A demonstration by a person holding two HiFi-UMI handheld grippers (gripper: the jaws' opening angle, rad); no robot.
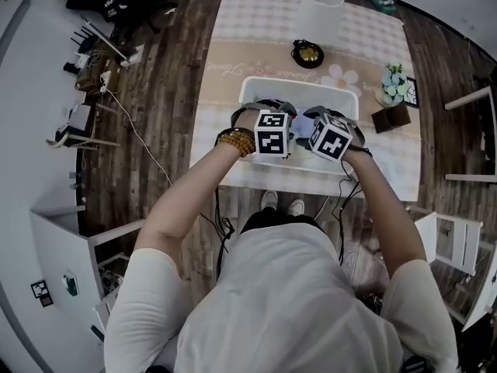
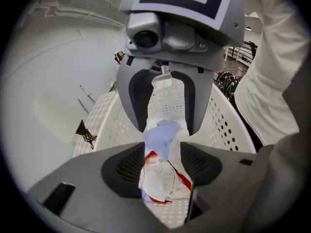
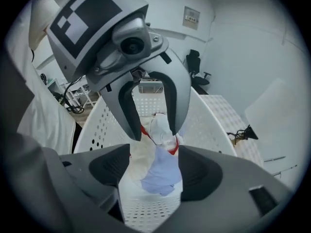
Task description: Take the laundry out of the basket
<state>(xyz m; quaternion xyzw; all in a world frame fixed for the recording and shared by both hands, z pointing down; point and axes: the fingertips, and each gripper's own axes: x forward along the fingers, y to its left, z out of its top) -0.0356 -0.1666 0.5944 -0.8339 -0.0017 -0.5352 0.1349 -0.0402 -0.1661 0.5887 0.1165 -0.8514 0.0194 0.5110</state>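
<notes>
A person in a white T-shirt (image 1: 287, 301) stands at a table (image 1: 404, 169) spread with a pale checked tablecloth (image 1: 256, 22), both arms reaching down into a white perforated laundry basket (image 1: 299, 84) that sits at the near edge; the left gripper (image 1: 268, 127) and the right gripper (image 1: 330, 130) point steeply down into the basket side by side, their marker cubes facing up at the head camera; a bead bracelet (image 1: 237, 141) circles the left wrist; the left gripper view shows that claw's jaws standing wide apart, with the laundry, a crumpled white cloth with red trim (image 2: 158, 178) and a pale blue cloth (image 2: 164, 134), lying on the basket floor between them and not pinched; the right gripper view shows its jaws likewise spread, the same bundle lying in the gap with the blue cloth nearest, and the left gripper opposite it, also straddling the pile with parted jaws; the laundry remains inside the basket; farther back on the table stand a white tapered cylinder (image 1: 321, 10), a small round black object (image 1: 307, 53) and a potted plant (image 1: 394, 84); dark wood flooring (image 1: 171, 92) surrounds the table
</notes>
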